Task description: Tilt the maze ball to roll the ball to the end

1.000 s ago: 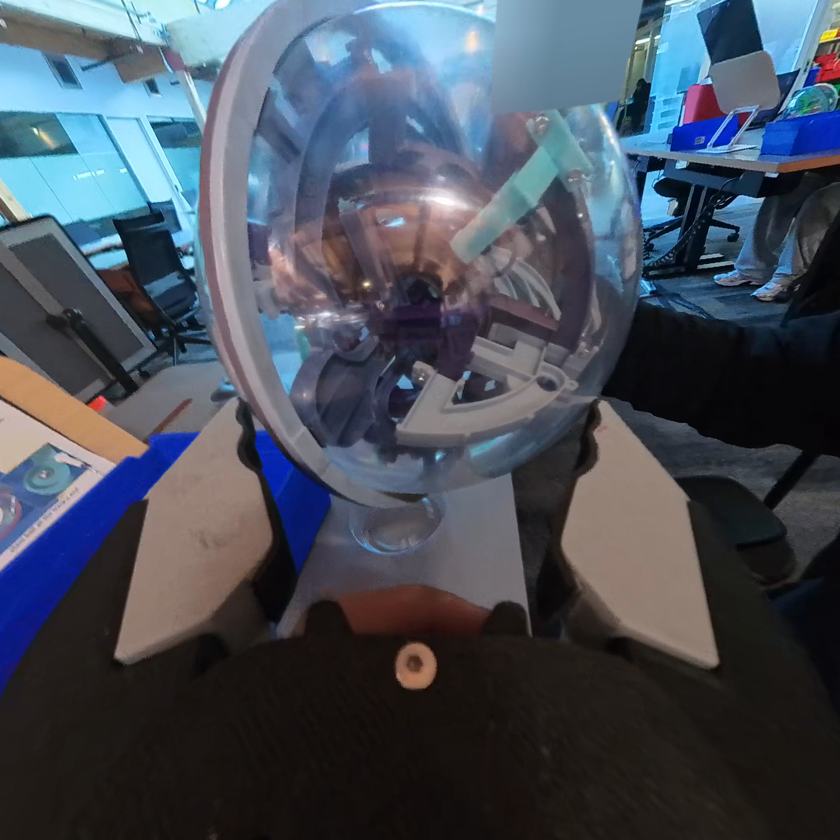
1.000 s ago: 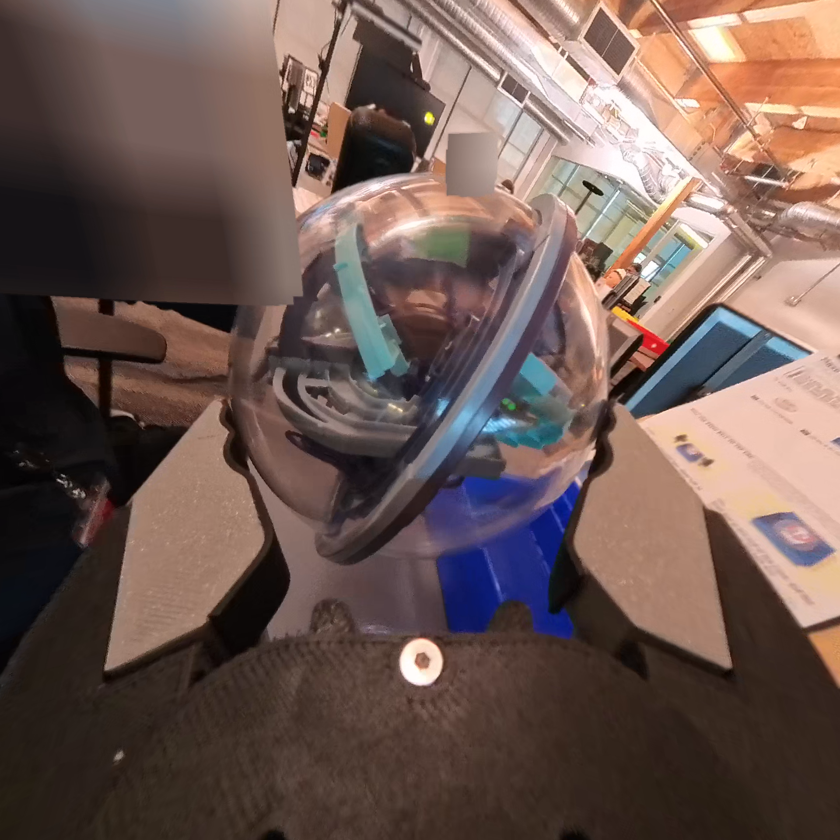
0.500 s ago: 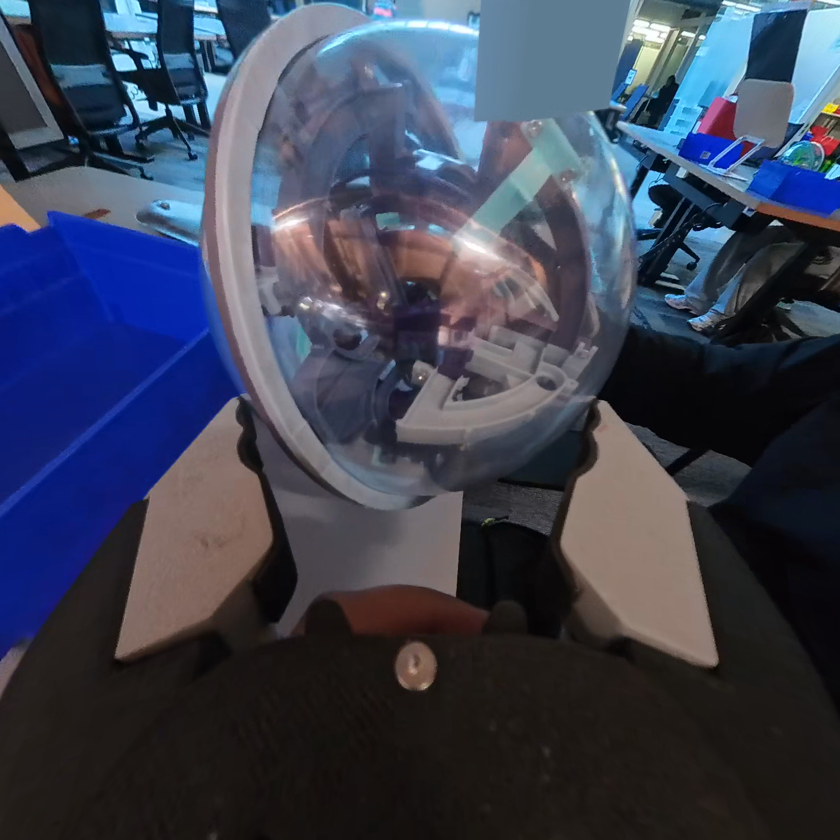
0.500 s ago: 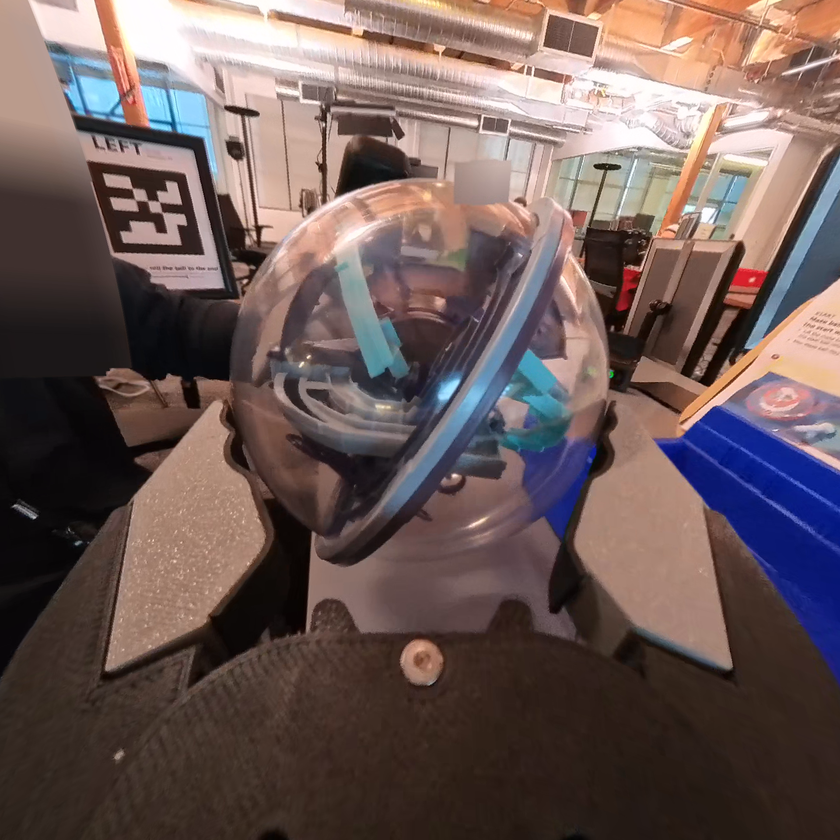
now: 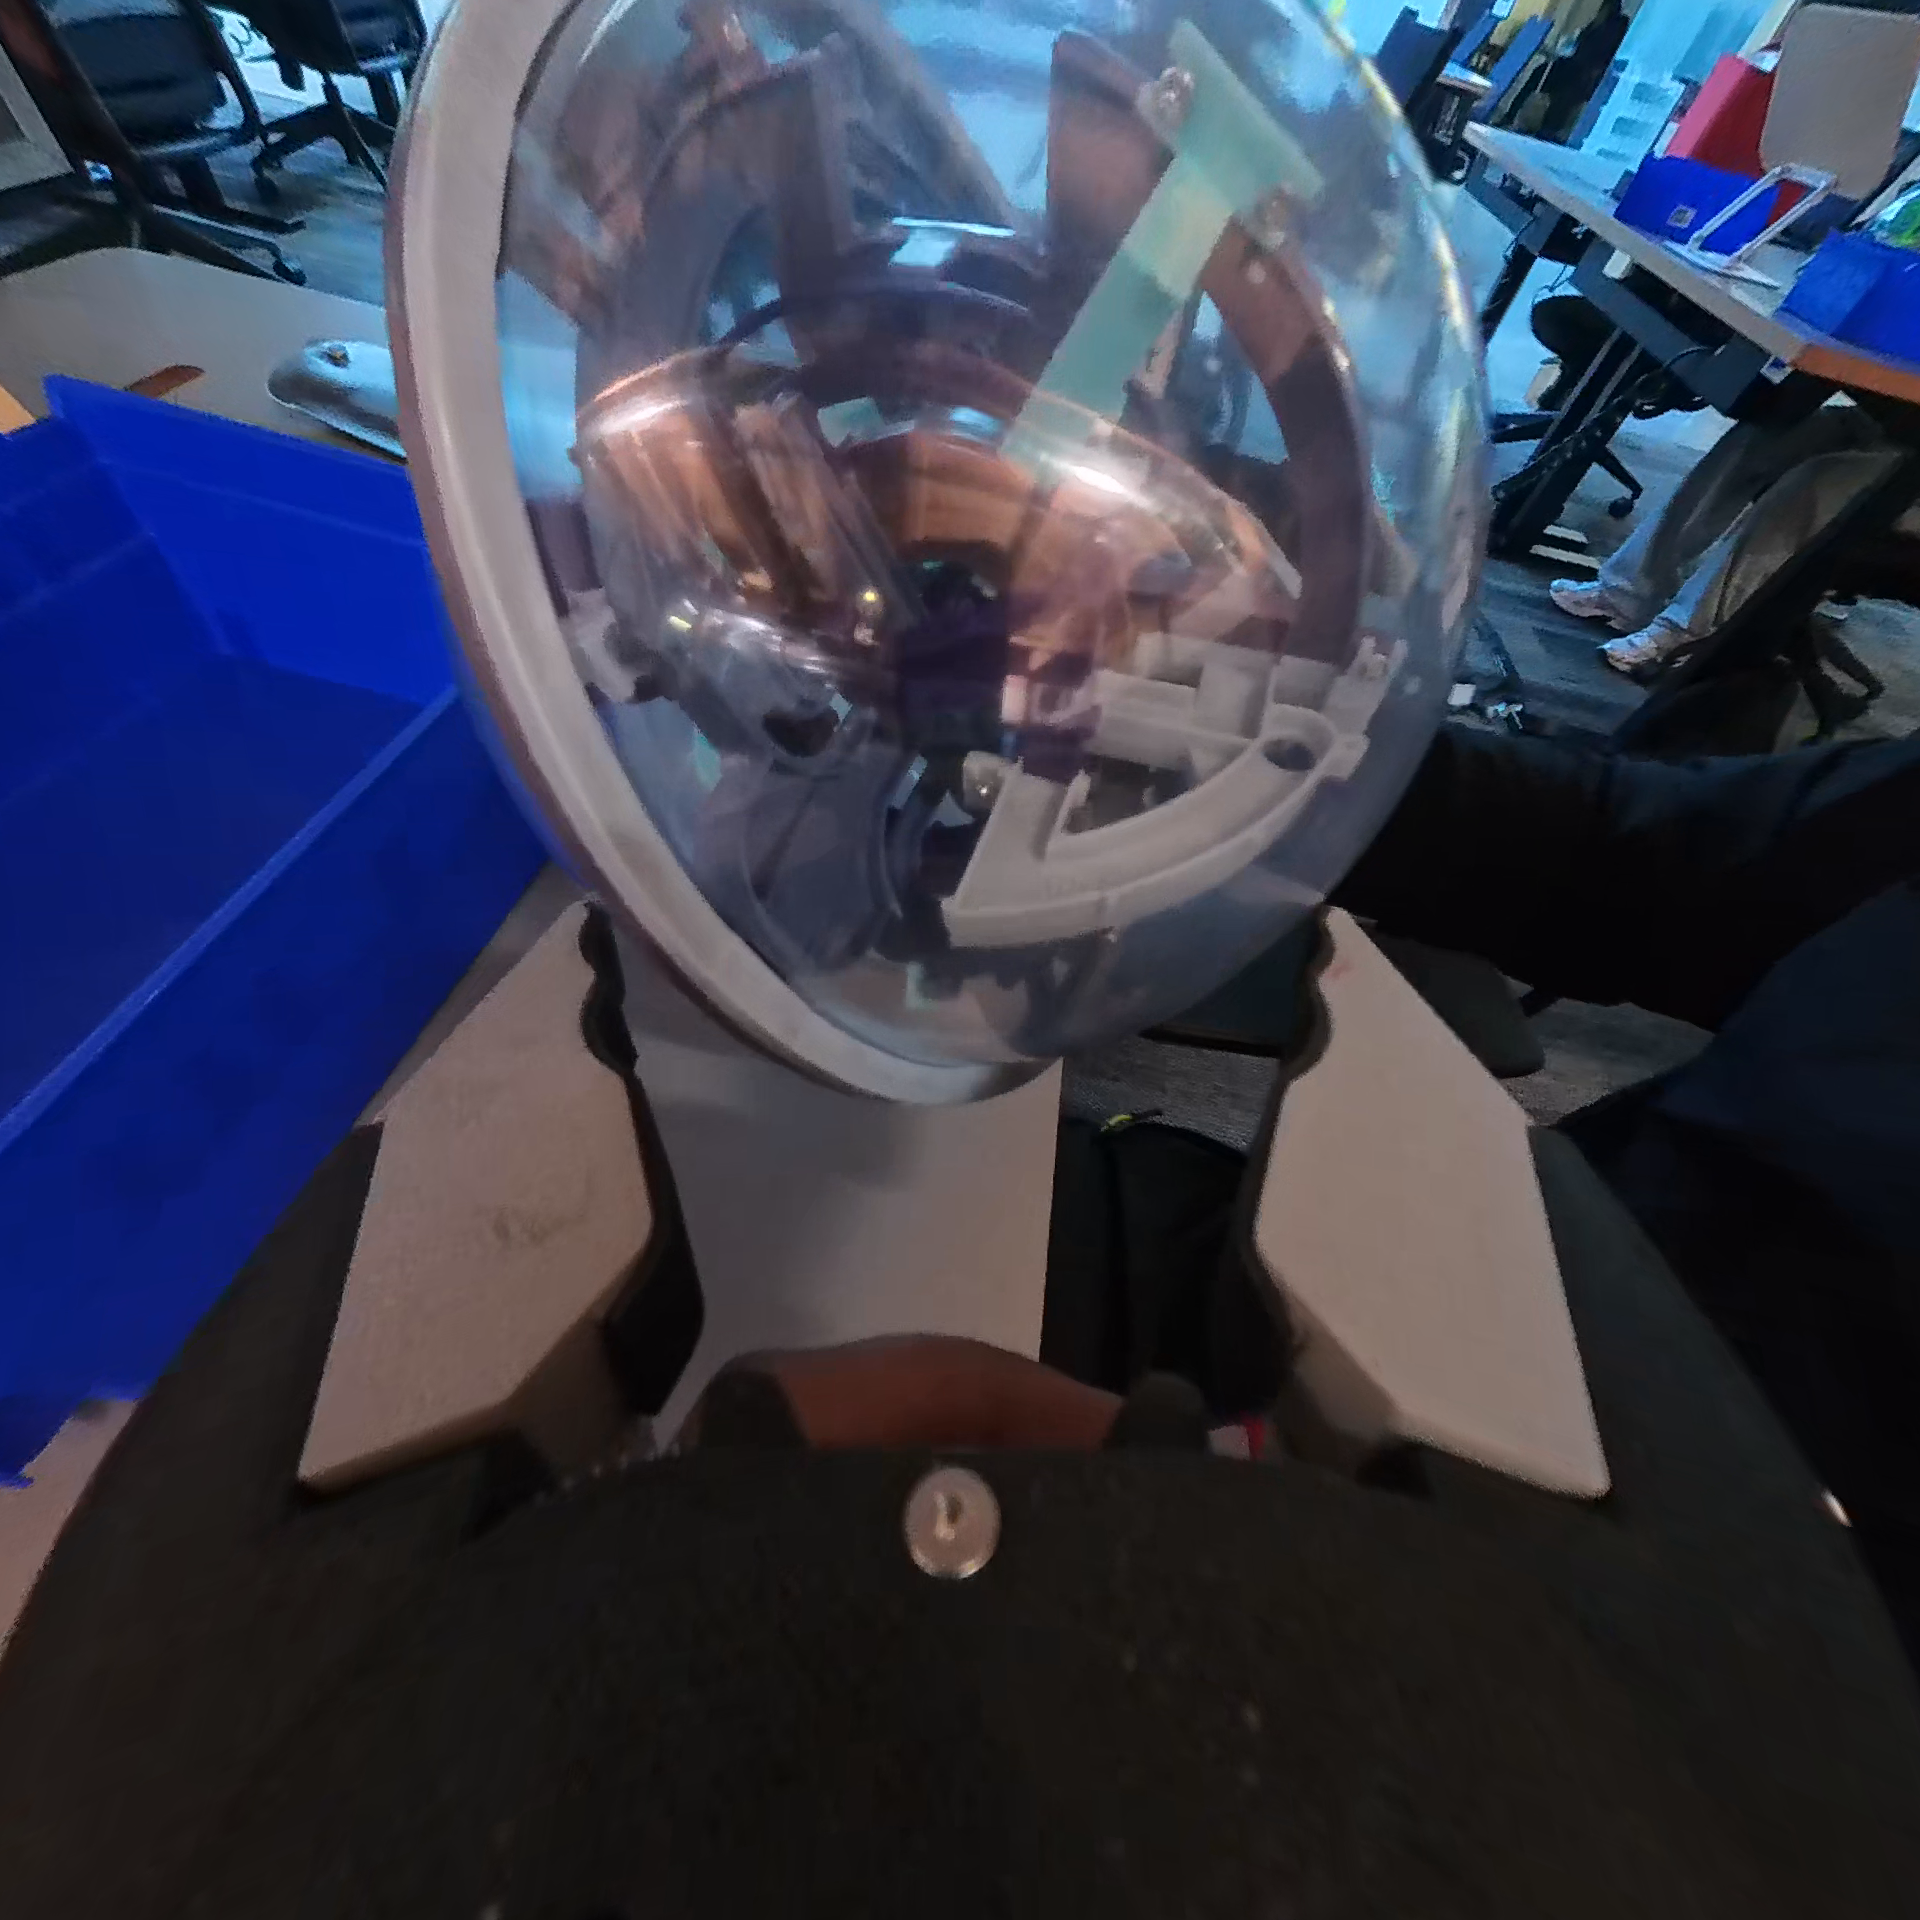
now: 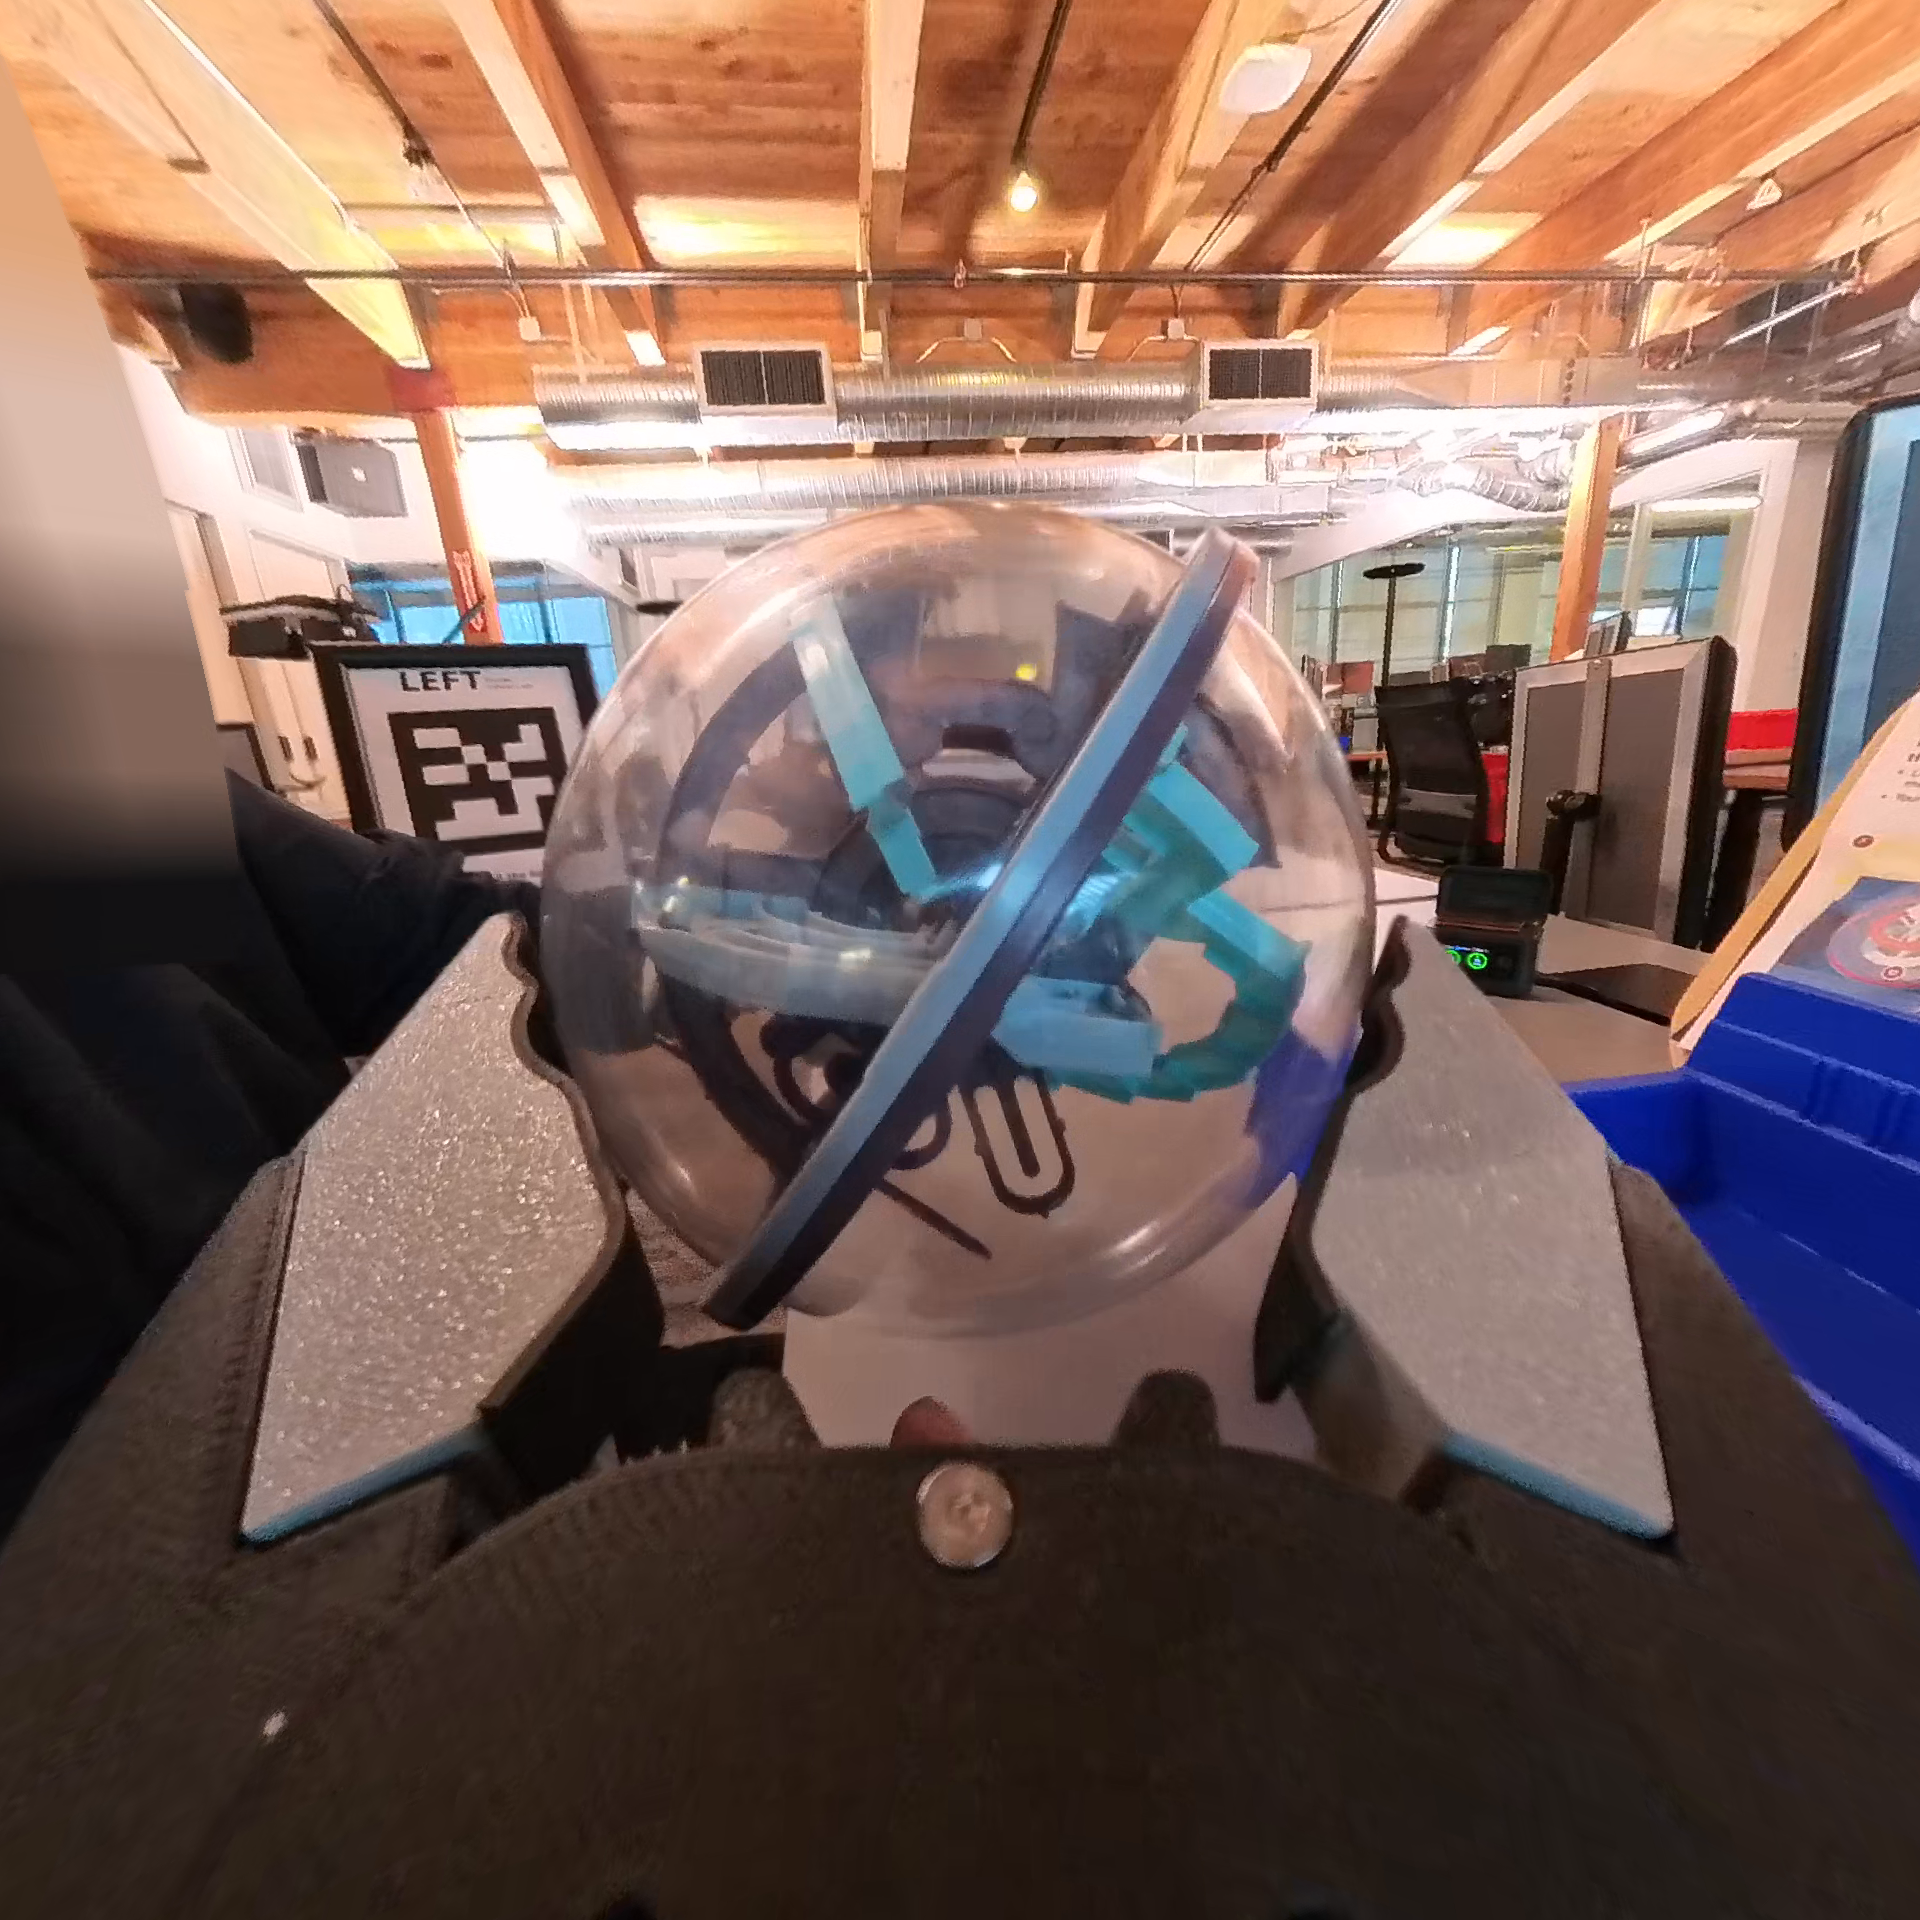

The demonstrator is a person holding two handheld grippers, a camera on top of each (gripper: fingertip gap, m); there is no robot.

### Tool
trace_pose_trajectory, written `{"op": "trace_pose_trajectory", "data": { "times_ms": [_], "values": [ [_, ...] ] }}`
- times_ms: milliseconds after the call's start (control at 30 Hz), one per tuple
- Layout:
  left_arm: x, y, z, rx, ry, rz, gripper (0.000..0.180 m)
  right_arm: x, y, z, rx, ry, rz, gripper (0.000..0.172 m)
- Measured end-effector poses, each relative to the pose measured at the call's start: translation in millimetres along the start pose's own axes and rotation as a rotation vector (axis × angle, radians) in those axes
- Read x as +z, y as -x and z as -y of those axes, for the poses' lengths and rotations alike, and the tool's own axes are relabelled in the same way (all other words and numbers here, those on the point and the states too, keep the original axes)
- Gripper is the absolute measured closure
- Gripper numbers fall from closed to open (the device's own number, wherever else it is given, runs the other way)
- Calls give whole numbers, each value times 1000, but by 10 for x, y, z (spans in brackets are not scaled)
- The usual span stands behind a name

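Observation:
The maze ball (image 5: 935, 540) is a clear sphere with grey, brown and teal tracks inside and a pale ring around it. It fills the upper left wrist view. My left gripper (image 5: 956, 925) is shut on its lower part: one finger (image 5: 499, 1195) meets the ring, the other meets the dome. In the right wrist view the maze ball (image 6: 956, 914) has a dark blue ring running diagonally. My right gripper (image 6: 956, 997) is shut on it, with a finger (image 6: 436, 1164) pressing on each side. I cannot pick out the small ball inside for certain.
A blue bin (image 5: 208, 831) lies left of the left gripper and shows at the right in the right wrist view (image 6: 1766, 1195). A person's dark sleeve (image 5: 1610, 862) reaches in. A framed marker board (image 6: 468, 769), office chairs and desks stand behind.
Both grippers swung with the ball. The right view now tilts up to the ceiling. The left fingers closed in slightly, and the ball sits higher and larger in that view.

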State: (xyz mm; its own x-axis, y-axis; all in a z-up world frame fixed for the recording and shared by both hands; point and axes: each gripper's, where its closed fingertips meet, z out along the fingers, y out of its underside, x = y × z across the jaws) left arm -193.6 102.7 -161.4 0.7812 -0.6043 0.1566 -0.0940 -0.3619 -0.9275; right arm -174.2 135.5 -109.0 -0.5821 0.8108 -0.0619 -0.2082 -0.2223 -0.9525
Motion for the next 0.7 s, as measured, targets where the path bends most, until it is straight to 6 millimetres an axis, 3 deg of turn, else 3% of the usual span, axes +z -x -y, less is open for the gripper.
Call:
{"op": "trace_pose_trajectory", "data": {
  "times_ms": [200,700],
  "values": [
    [-54,24,5,37,-22,12,59,-48,-7,-164,42,42,6,24],
    [-134,145,-522,-68,-18,17,61,7,-34,-875,168,353,30,23]
  ]
}}
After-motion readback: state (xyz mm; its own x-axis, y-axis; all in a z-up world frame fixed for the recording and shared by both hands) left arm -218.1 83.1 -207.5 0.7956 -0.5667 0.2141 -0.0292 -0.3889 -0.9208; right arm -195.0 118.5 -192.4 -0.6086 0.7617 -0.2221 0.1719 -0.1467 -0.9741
